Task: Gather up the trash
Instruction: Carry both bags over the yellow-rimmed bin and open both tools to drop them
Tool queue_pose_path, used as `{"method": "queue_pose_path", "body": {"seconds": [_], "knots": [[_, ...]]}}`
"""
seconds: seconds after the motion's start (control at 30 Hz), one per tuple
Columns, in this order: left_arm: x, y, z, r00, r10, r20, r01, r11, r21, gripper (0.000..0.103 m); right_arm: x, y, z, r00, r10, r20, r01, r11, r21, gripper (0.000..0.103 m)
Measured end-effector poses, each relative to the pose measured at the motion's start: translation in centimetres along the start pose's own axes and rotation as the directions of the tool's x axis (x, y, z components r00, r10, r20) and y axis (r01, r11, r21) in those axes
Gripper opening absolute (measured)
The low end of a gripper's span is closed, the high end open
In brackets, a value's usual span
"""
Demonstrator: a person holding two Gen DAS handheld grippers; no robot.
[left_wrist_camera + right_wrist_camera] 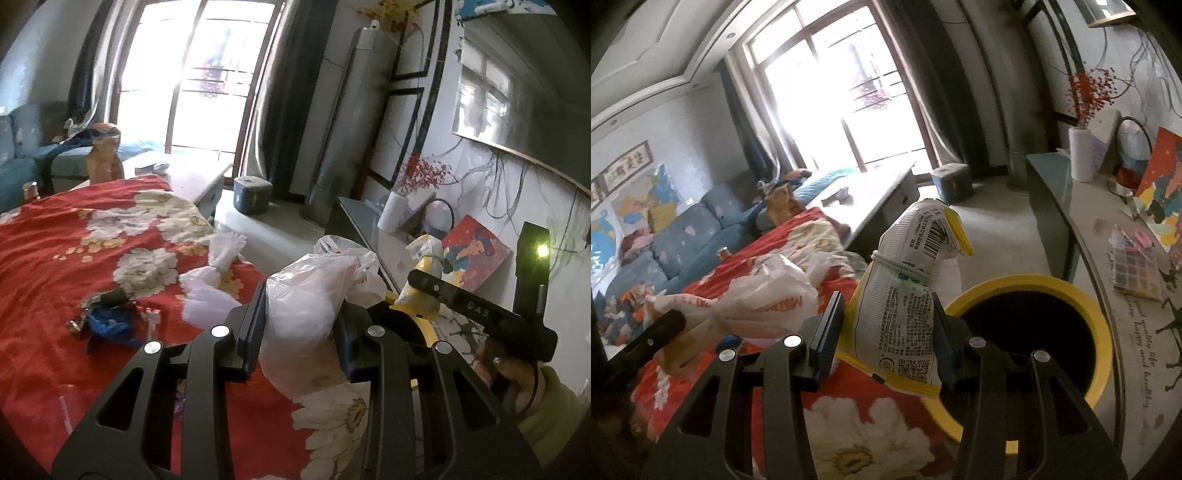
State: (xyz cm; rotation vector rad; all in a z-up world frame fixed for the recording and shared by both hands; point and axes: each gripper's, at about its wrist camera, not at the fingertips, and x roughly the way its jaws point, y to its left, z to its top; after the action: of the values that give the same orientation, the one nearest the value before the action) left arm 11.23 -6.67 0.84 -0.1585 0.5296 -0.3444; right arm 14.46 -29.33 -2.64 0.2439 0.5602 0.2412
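Note:
My left gripper (301,325) is shut on a crumpled white plastic bag (314,295), held above the red flowered bedspread (55,251). My right gripper (888,339) is shut on a white and yellow snack packet (905,295) tied with a band, held upright beside the yellow-rimmed bin (1034,325). That bin (410,325) shows as a dark opening just behind the bag in the left wrist view. The packet (421,291) and the right gripper body appear at the right there. Blue plastic scrap (110,325), a dark wrapper (107,297) and a white bag (214,284) lie on the bedspread.
A long low cabinet (1082,236) with a white vase (1082,155), a painting (1160,192) and a paint tray (1134,269) runs along the right wall. A grey table (871,199) and blue sofa (676,240) stand behind the bed. A blue box (253,195) sits on the floor.

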Motion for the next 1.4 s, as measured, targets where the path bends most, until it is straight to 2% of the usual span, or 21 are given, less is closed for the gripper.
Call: {"method": "queue_pose_path", "body": {"seconds": [0.4, 0.63, 0.9, 1.07, 1.17, 1.27, 1.33, 1.4], "knots": [[4.7, -4.0, -0.5, 0.996, -0.051, -0.073, 0.056, 0.996, 0.065, 0.026, 1.1, -5.0, -0.1, 0.994, -0.091, -0.055, 0.095, 0.994, 0.061, 0.043], [8.1, -6.6, -1.5, 0.990, -0.059, -0.129, 0.074, 0.991, 0.112, 0.026, 2.2, -8.4, -0.8, 0.984, -0.148, -0.103, 0.157, 0.983, 0.092, 0.043], [11.7, -8.2, -2.5, 0.979, -0.042, -0.201, 0.070, 0.989, 0.134, 0.026, 3.1, -11.9, -1.5, 0.972, -0.181, -0.150, 0.200, 0.972, 0.126, 0.043], [13.3, -9.3, -2.8, 0.971, -0.042, -0.237, 0.079, 0.986, 0.148, 0.028, 3.5, -13.0, -1.8, 0.972, -0.159, -0.172, 0.186, 0.970, 0.155, 0.045], [14.0, -9.8, -2.6, 0.968, -0.050, -0.246, 0.090, 0.983, 0.158, 0.038, 3.6, -13.3, -1.9, 0.972, -0.152, -0.179, 0.183, 0.968, 0.171, 0.047], [14.1, -9.9, -2.3, 0.970, -0.057, -0.238, 0.095, 0.984, 0.152, 0.055, 3.5, -13.6, -2.0, 0.971, -0.161, -0.178, 0.193, 0.965, 0.179, 0.055], [14.0, -9.8, -2.3, 0.970, -0.063, -0.233, 0.098, 0.985, 0.141, 0.057, 3.3, -13.6, -1.9, 0.970, -0.169, -0.173, 0.200, 0.964, 0.176, 0.057], [13.7, -9.7, -2.1, 0.973, -0.066, -0.223, 0.097, 0.987, 0.130, 0.065, 3.2, -13.5, -1.8, 0.970, -0.175, -0.168, 0.204, 0.963, 0.177, 0.059]]}}
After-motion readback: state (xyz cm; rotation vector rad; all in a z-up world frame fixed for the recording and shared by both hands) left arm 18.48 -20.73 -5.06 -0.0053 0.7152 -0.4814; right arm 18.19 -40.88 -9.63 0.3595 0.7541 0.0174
